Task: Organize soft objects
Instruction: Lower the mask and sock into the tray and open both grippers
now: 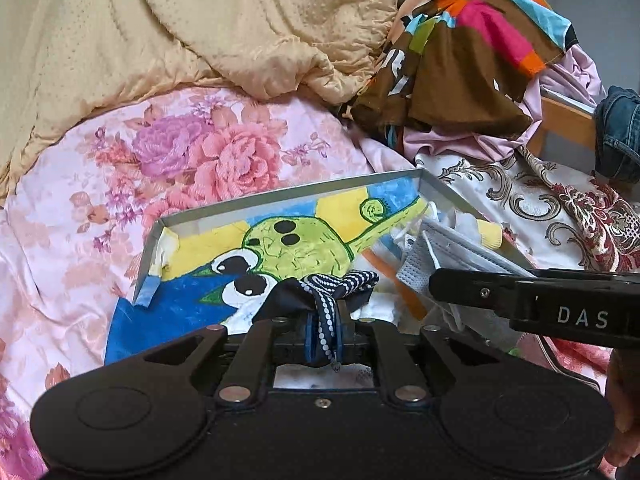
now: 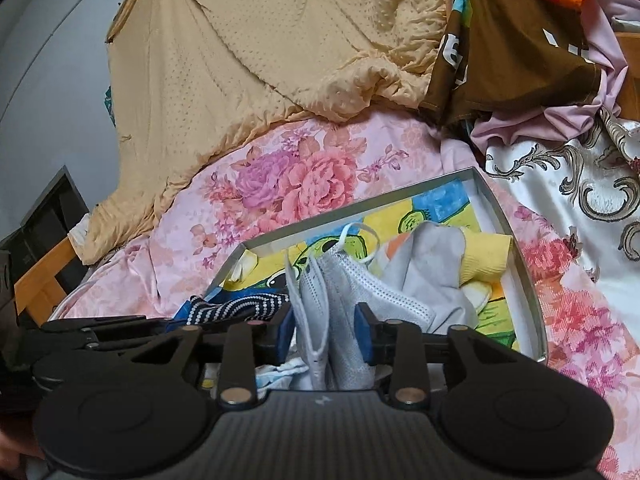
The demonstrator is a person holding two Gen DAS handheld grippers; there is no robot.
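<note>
Nearest the left wrist camera, the left gripper (image 1: 322,330) has its jaws closed tight on a navy bow (image 1: 320,292), a soft fabric piece with bands of small white dots, bunched and knotted where the blue pads pinch it. The bow hangs just over the near edge of a shallow tray (image 1: 280,194), a grey, thin-walled rectangle lying on the bed. The tray's floor carries a hand-coloured drawing (image 1: 296,248) of a green cartoon creature with big eyes on blue and yellow patches.

In the right wrist view, the right gripper (image 2: 328,332) has its jaws partly open around a pale grey face mask (image 2: 340,280), and whether the pads actually press it cannot be told. The mask is pleated, papery, with white ear loops, and stands crumpled in the right half of the tray (image 2: 532,280). Beside it, further right, lies a yellow ribbed sock (image 2: 486,258), with a light grey cloth (image 2: 432,264) between them.

The tray rests on a pink floral bedsheet (image 1: 192,152), satiny with large rose prints. Beyond it, a tan dimpled quilt (image 1: 208,20) lies heaped. To the far right sits a brown garment (image 1: 460,68) with bright colour blocks, over a lilac cloth (image 1: 476,144) and a cream brocade-patterned fabric (image 1: 520,196).
</note>
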